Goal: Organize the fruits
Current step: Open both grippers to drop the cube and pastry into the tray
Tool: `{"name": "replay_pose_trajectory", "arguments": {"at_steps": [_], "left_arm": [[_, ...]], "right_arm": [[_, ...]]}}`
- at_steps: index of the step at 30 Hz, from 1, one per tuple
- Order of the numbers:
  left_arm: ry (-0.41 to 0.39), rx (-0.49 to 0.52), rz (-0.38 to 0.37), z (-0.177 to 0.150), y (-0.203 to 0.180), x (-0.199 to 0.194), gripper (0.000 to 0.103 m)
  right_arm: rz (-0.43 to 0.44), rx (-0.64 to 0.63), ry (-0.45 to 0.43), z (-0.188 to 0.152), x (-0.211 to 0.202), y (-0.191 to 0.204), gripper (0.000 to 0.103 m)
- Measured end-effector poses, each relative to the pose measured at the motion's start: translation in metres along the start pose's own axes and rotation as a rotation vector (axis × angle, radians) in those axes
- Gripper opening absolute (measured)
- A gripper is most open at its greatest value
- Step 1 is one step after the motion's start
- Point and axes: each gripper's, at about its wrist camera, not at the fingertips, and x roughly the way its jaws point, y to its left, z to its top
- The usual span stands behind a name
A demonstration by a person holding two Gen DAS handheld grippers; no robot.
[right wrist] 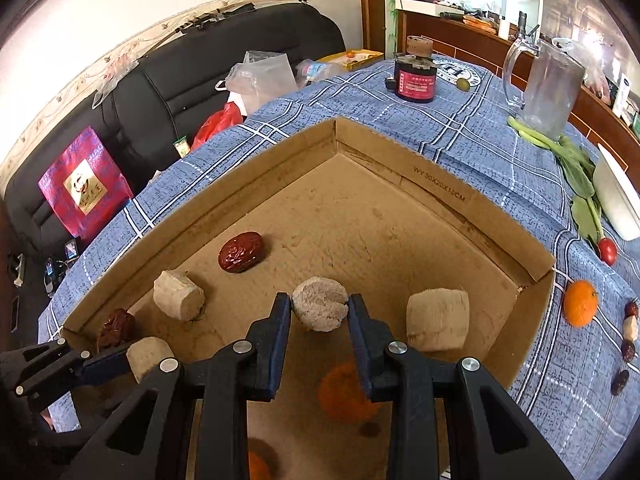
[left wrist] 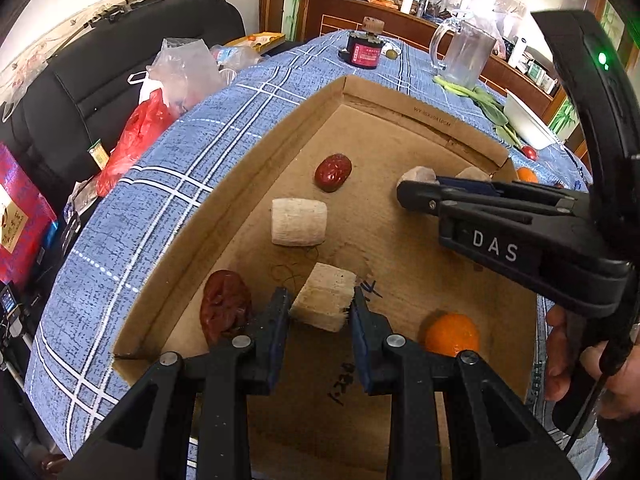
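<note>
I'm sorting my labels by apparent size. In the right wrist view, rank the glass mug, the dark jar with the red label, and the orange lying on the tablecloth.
Largest to smallest, as they look:
1. Glass mug
2. Dark jar
3. Orange, though it lies nearer the camera, so its true rank against the jar is unsure.

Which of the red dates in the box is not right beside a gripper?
The glossy red date lying alone toward the box's far corner; the darker, wrinkled date sits right beside the left gripper.
</note>
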Motion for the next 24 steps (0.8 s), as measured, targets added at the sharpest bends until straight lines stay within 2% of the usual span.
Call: {"name": "replay_pose_trajectory", "arguments": {"at_steps": [12, 24], "left_arm": [[-0.006, 0.011, 0.012, -0.003, -0.002, -0.001, 0.031], [-0.031, 0.025, 0.055, -0.008, -0.005, -0.017, 0.054]], "right_arm": [[-0.028, 0.005, 0.013, -0.003, 0.003, -0.002, 0.032], [-0.048, 0.015, -0.005, -0.014, -0.022, -0.003, 0.034]]}}
